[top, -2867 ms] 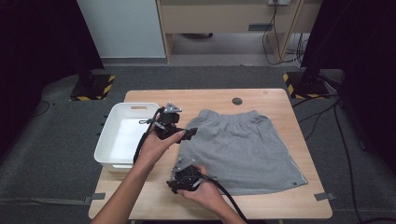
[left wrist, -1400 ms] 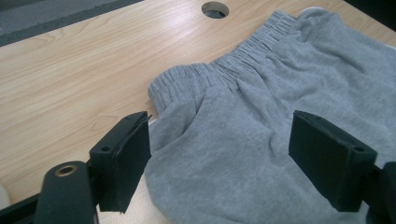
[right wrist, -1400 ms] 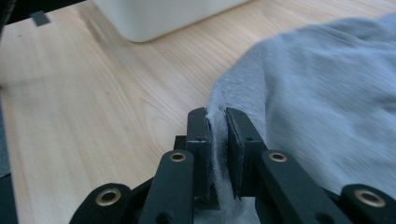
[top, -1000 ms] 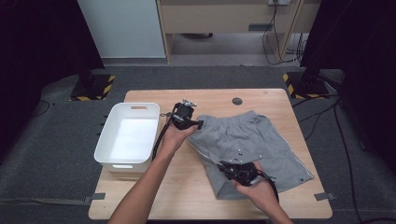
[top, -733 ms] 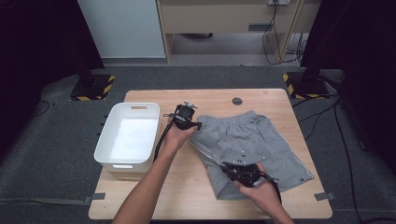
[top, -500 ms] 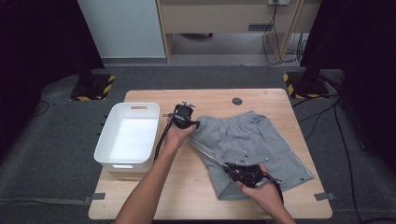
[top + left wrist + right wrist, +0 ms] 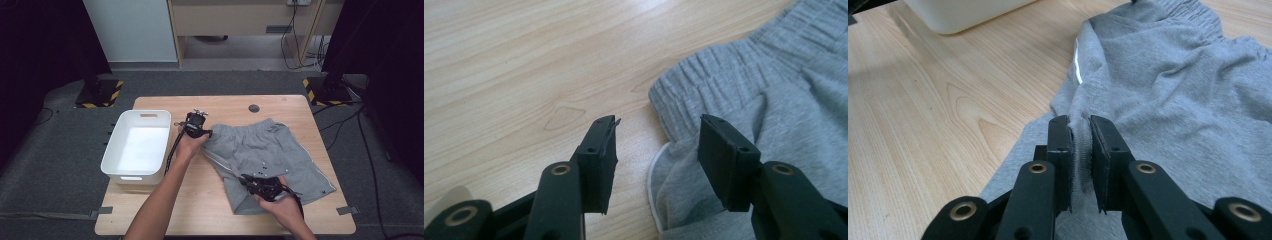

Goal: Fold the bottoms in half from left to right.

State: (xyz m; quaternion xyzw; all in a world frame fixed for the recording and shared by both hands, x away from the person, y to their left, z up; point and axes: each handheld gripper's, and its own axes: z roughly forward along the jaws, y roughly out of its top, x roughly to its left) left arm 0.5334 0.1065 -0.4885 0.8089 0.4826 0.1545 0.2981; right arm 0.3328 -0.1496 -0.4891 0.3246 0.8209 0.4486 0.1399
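Grey shorts [image 7: 272, 160] spread on the tabletop [image 7: 210, 210], beside a white bin [image 7: 136, 147].
A fabric fold is pinched by the right gripper [image 7: 1079, 131]; the left gripper [image 7: 656, 137], lately narrowed, is held open over the waistband corner.

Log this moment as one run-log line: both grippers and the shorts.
left gripper: open, jaws just closing, at waistband corner, no grip | right gripper: shut on grey shorts fold | white bin: left of shorts

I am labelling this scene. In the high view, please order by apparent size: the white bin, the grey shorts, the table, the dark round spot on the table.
1. table
2. grey shorts
3. white bin
4. dark round spot
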